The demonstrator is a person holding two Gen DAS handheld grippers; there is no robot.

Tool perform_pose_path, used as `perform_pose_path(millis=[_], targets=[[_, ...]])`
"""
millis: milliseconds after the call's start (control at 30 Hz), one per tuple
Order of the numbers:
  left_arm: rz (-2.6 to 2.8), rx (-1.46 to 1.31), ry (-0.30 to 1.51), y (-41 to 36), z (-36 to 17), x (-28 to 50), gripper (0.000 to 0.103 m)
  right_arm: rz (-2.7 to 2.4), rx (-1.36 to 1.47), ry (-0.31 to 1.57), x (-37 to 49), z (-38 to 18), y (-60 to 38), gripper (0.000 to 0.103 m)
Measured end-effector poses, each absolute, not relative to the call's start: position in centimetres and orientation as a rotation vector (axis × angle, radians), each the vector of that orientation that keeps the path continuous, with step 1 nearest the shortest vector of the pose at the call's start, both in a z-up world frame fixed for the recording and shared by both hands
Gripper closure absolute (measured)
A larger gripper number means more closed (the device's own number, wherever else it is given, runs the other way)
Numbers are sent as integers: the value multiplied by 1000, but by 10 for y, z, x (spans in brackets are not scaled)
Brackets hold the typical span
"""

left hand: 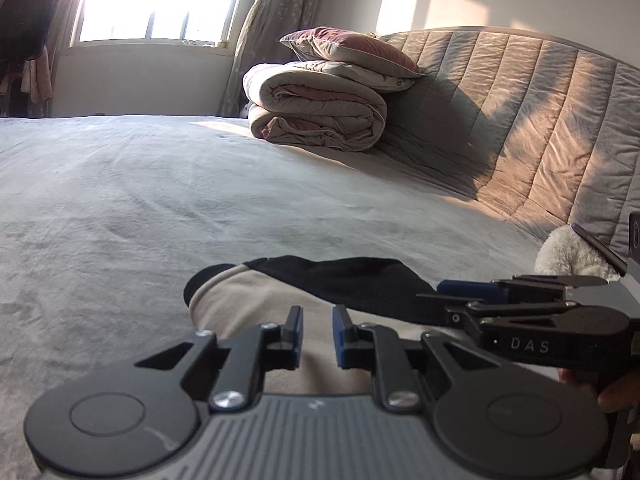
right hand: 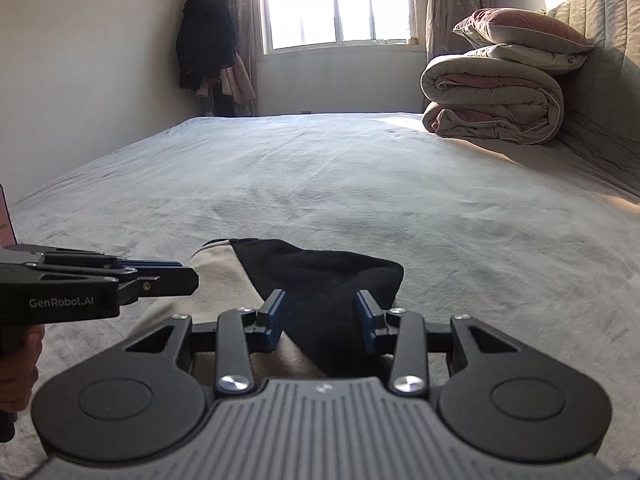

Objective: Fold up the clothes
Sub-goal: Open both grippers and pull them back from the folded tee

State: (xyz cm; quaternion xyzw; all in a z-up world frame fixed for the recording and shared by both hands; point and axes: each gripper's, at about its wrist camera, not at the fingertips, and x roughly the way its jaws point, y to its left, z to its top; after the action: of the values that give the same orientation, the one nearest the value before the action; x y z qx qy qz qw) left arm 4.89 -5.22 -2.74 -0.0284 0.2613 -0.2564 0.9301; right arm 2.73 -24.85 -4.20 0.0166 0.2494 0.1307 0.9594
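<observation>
A garment with a beige part (left hand: 248, 300) and a black part (left hand: 360, 284) lies flat on the grey bed sheet (left hand: 160, 200), close in front of both grippers. My left gripper (left hand: 317, 334) hovers over the beige fabric with a narrow gap between its blue pads and nothing pinched. From the right wrist view the left gripper (right hand: 176, 276) comes in from the left, over the beige part (right hand: 224, 272). My right gripper (right hand: 322, 318) stands open, its fingers either side of the black part (right hand: 320, 276). In the left wrist view the right gripper (left hand: 448, 290) shows side-on at the right.
A folded quilt (left hand: 316, 112) with a pillow (left hand: 348, 50) on top sits at the far right against the padded headboard (left hand: 540, 120). A white fluffy item (left hand: 568, 252) lies near the right edge. Dark clothes (right hand: 206, 36) hang in the far corner beside the window.
</observation>
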Motion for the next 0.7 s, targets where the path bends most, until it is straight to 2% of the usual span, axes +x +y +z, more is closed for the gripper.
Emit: perform_pose_path(millis=[300, 700], targets=[[-514, 30, 603, -62, -24, 18, 87, 270, -27, 570, 13, -49, -253, 64], [-430, 80, 830, -75, -24, 5, 84, 240, -77, 694, 3, -38, -253, 59]])
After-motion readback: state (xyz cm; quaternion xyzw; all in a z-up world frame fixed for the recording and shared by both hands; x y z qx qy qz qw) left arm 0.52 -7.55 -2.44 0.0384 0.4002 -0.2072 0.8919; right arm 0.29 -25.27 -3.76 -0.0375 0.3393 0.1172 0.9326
